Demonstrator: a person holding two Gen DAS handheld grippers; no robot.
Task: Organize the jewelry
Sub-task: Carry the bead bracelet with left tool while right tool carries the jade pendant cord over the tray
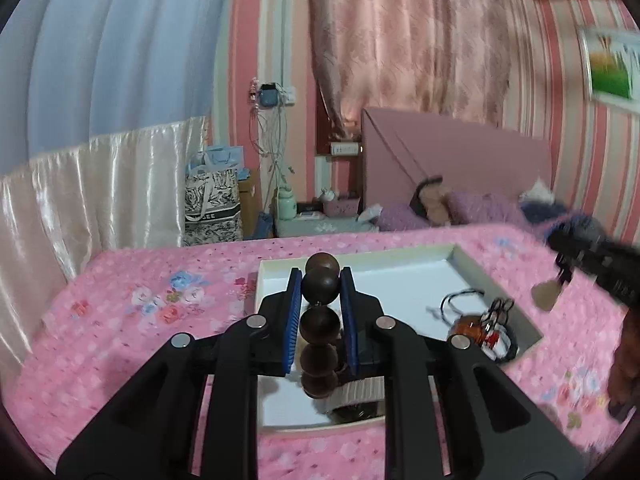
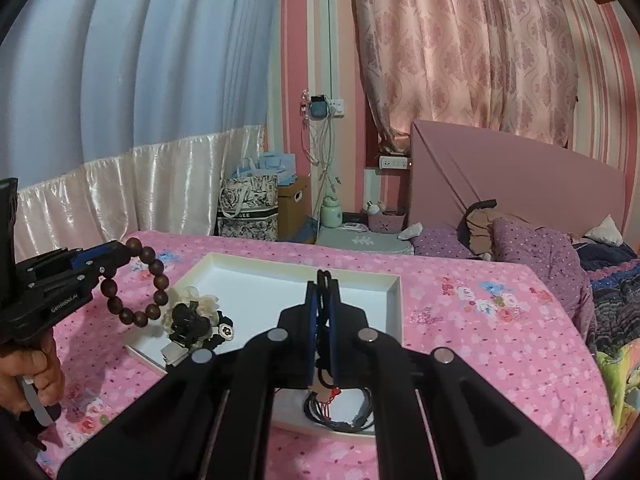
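My left gripper (image 1: 320, 292) is clamped on a dark wooden bead bracelet (image 1: 320, 320) — the beads run in a column between my blue pads (image 1: 295, 312), centre of the frame, above the white tray (image 1: 400, 280) on the pink floral bedspread (image 1: 140, 300). The beads are round, glossy, deep brown. My right gripper (image 2: 324, 312) is pressed together on a thin black cord (image 2: 325, 276) — its loops hang down at lower centre with a red tassel (image 2: 330, 394), over the tray's near edge.
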